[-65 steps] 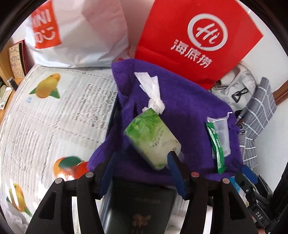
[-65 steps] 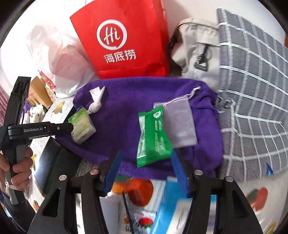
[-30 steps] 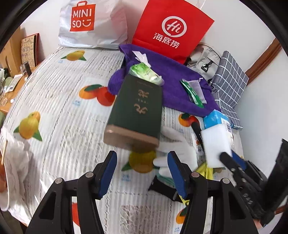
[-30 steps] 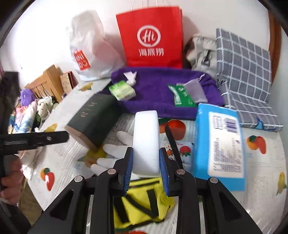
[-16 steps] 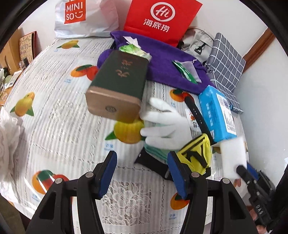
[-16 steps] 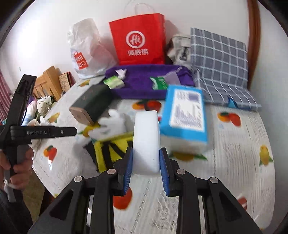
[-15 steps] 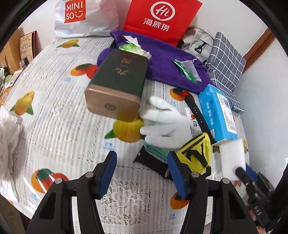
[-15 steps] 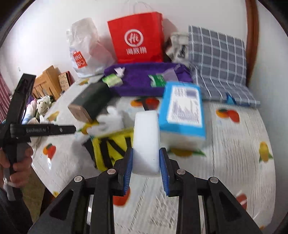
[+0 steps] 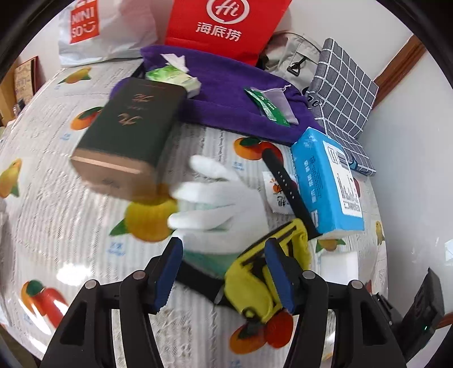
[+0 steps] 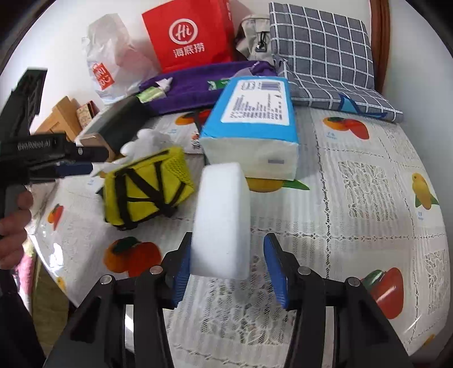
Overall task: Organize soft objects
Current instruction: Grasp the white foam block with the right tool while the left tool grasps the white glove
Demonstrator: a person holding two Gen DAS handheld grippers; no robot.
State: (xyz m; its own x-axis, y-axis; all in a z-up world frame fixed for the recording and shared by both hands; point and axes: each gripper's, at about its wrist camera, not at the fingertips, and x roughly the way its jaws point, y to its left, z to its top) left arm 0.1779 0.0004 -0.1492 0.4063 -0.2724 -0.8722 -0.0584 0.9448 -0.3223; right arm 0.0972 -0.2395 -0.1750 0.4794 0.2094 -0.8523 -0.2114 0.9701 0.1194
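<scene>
Releasing the white sponge block (image 10: pixel 222 218) from your right hand-held gripper (image 10: pixel 228 263).
Item: sponge block, between jaws that have just been opening; left pad touching it, right pad clear of it, so it is no longer clamped. Location: above the fruit-print cloth on the desk (image 10: pixel 354 203), just in front of the blue tissue pack (image 10: pixel 254 124). Adjacent: yellow mesh pouch (image 10: pixel 147 186) to its left, white glove (image 9: pixel 215 203) beyond. Your left hand-held gripper (image 9: pixel 223 270): jaws apart, gripping nothing, over the glove and pouch. Rear: purple towel (image 9: pixel 226 96), red paper bag (image 9: pixel 226 25).
</scene>
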